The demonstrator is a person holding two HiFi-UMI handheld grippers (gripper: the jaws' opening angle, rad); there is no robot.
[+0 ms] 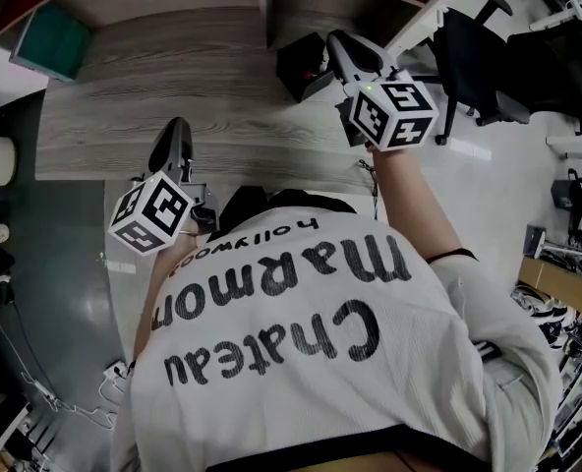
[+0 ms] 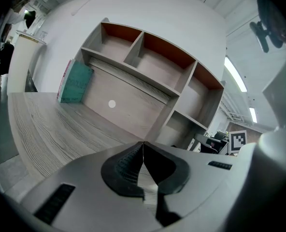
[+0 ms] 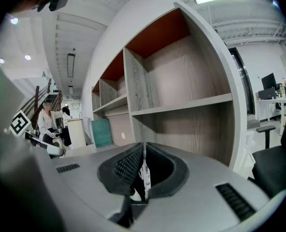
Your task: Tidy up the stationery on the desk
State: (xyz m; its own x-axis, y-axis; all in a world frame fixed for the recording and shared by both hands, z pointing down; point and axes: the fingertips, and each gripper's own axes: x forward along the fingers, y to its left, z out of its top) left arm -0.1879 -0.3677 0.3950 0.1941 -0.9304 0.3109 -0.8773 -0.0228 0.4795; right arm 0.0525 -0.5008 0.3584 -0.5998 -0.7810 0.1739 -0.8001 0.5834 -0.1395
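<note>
The right tongs were clenched on a thin white strip with small print, held at the right end of the desk, before the shelf; the step seemed to be carrying it to storage; the left tongs were pressed together, apparently empty. Next, the strip probably needed lowering into the black box or a shelf bay, then release. What the strip was, and the box's inside, could not be made out; the person's back hid the near desk edge.
</note>
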